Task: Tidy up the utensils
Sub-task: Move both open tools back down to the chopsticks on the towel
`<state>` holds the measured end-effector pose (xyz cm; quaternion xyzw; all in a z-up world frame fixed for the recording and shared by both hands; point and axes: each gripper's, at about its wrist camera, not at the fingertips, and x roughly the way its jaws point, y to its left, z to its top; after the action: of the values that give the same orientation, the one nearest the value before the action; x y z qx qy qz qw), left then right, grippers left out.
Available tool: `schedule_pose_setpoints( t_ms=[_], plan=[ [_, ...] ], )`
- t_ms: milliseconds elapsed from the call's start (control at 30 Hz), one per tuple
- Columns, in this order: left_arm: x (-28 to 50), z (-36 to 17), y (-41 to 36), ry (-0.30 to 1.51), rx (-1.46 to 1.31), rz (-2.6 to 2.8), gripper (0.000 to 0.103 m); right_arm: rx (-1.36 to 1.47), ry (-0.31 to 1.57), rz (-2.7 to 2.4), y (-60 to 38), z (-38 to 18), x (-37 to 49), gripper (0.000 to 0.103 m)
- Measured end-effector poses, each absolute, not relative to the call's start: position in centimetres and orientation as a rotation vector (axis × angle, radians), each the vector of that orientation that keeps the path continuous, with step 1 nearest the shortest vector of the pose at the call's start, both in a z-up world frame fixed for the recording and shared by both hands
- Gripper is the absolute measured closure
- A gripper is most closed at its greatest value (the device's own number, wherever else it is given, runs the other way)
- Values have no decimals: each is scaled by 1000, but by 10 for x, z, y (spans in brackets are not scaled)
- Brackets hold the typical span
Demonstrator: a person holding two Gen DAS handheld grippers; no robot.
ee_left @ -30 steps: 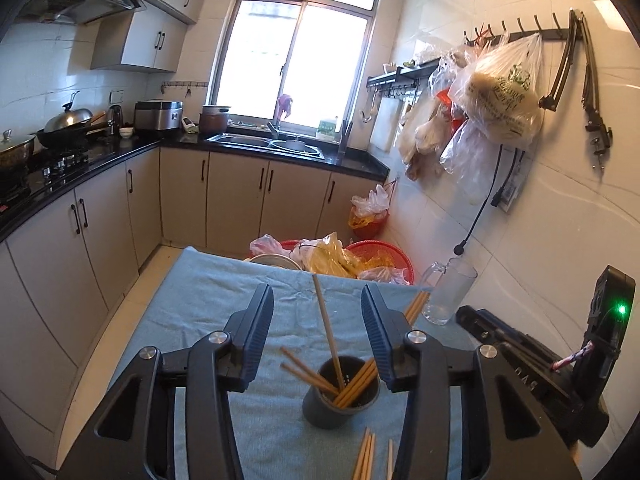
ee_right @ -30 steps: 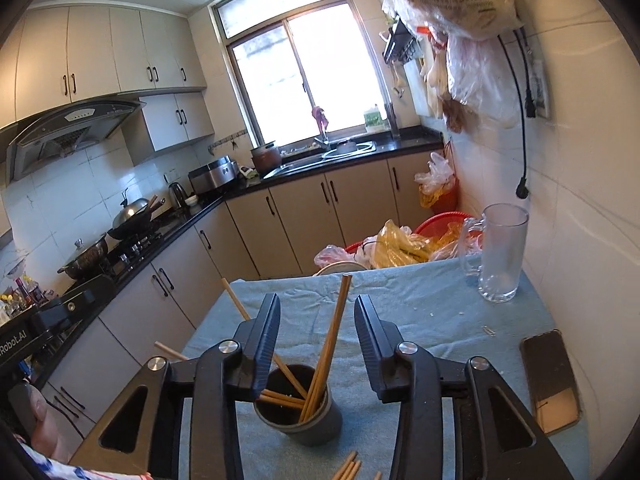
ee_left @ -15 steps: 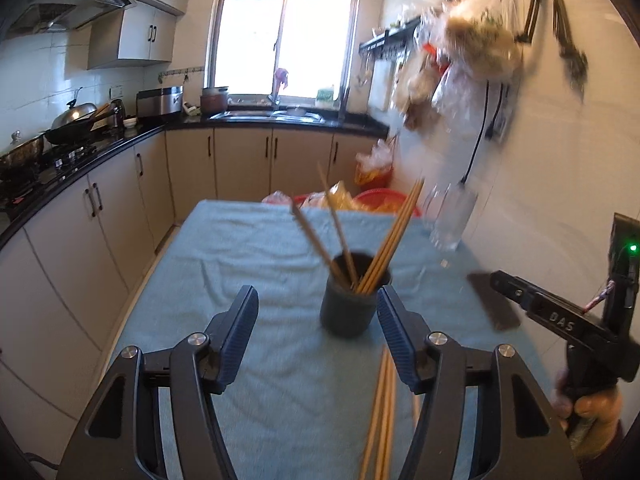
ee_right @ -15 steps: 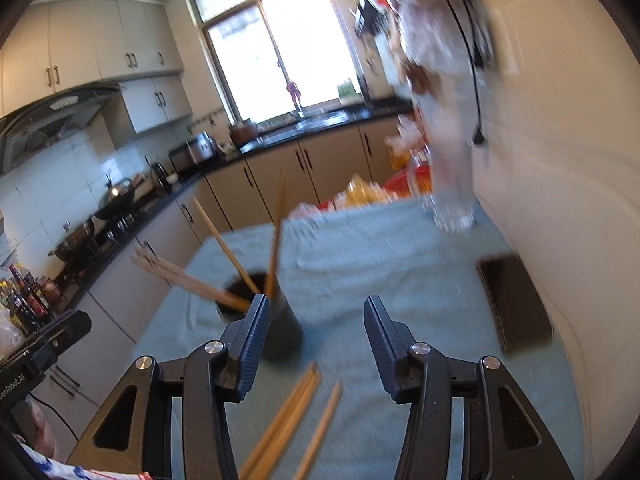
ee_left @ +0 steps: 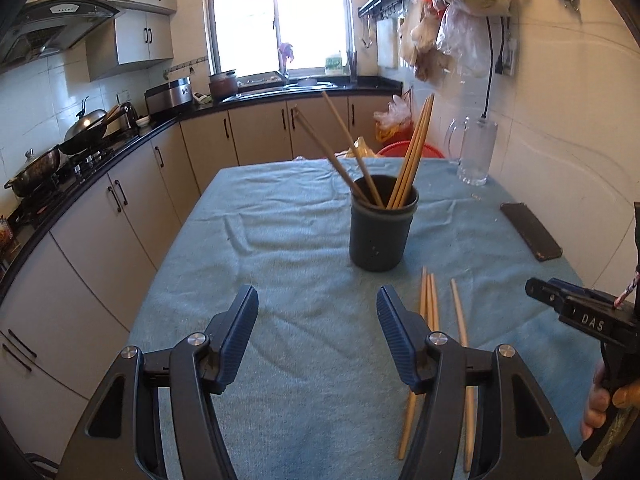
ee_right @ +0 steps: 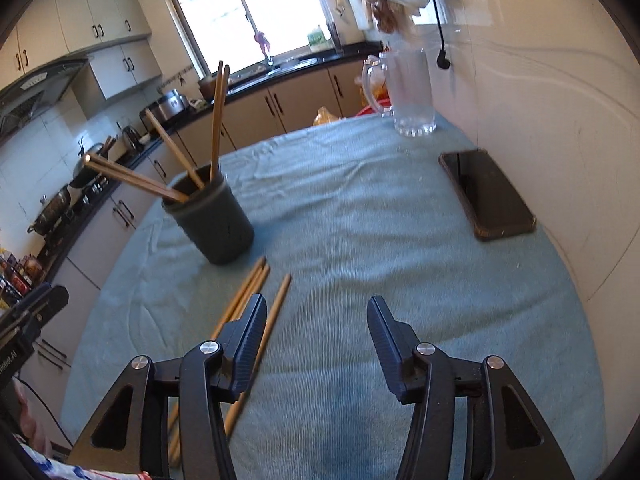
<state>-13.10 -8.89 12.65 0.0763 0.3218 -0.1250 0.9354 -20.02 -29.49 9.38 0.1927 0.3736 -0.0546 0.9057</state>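
**Visitor:** While both hands hang over the desk, what is on it?

**Onlooker:** A blue-green cloth covers the desk. Near its middle stands a dark round cup, upright, with several wooden chopsticks leaning out of it at different angles. More loose chopsticks lie flat on the cloth just in front of the cup, side by side, running toward the near edge.

**Visitor:** And the two tools?

**Onlooker:** The left gripper points down at bare cloth on the near side of the cup. Its jaws stand apart with nothing between them. Its right finger lies over the loose chopsticks as the left camera sees it; I cannot tell whether it touches them. The right gripper is to the right of those sticks. Its jaws are opening, again with only cloth between them. From its own camera, the left finger overlaps one loose chopstick.

**Visitor:** Anything else nearby?

**Onlooker:** A clear glass mug stands at the far right corner of the desk, close to the tiled wall. A dark phone lies flat along the right edge, well apart from the cup. Behind the desk are beige cabinets, a black worktop, and a bright window.
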Motion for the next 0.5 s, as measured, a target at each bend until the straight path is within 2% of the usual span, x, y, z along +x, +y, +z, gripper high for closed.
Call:
schedule_pose_setpoints(
  t_ms=[200,500],
  plan=[
    [-125,111,-88,702,180,-256,42,351,847,-65,-272,72,-199,45],
    [-103,60,-98,867,215,-365,42,176,908,16,-220,49,-193,45]
  ],
)
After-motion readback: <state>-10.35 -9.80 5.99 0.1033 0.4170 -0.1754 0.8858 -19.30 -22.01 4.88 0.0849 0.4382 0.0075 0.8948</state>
